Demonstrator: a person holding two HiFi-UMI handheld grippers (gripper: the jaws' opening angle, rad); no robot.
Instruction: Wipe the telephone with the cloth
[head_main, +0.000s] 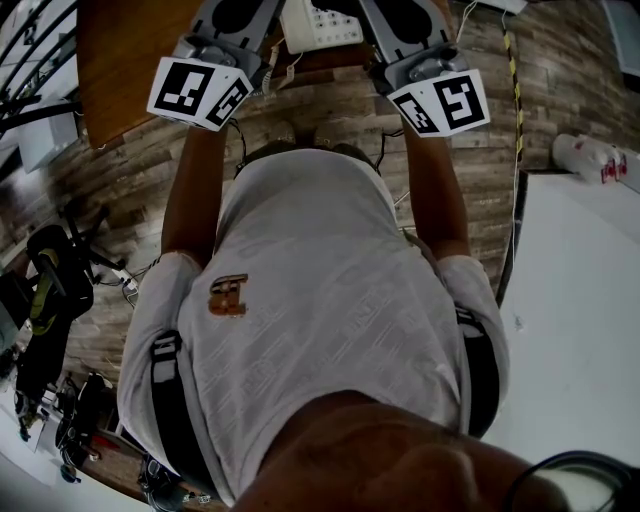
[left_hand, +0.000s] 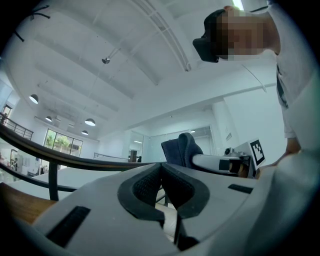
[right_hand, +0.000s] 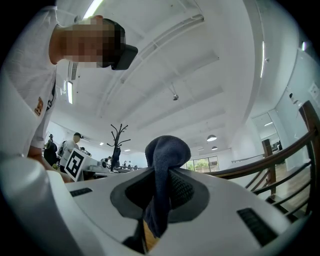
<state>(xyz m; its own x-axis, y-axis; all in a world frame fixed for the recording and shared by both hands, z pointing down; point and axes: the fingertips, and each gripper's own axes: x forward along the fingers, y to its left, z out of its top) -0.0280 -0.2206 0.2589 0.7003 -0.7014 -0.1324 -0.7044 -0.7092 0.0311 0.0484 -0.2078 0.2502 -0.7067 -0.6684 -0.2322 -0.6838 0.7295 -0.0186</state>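
A white telephone (head_main: 318, 25) with a keypad lies on a wooden table (head_main: 125, 50) at the top of the head view, between my two grippers. The left gripper's marker cube (head_main: 200, 92) and the right one's (head_main: 440, 103) show there; the jaw tips are cut off by the frame edge. In the left gripper view my left gripper (left_hand: 161, 172) points up at the ceiling, shut with nothing in it. My right gripper (right_hand: 162, 182) also points upward, shut on a dark blue cloth (right_hand: 167, 152) that bulges above the jaws. The same cloth (left_hand: 184, 147) shows in the left gripper view.
The person's torso in a white shirt (head_main: 320, 320) fills the middle of the head view. A white table (head_main: 585, 320) with wrapped bottles (head_main: 592, 157) stands at the right. A black stand (head_main: 50, 290) is at the left, on a wood-plank floor. A railing (right_hand: 285, 152) runs behind the right gripper.
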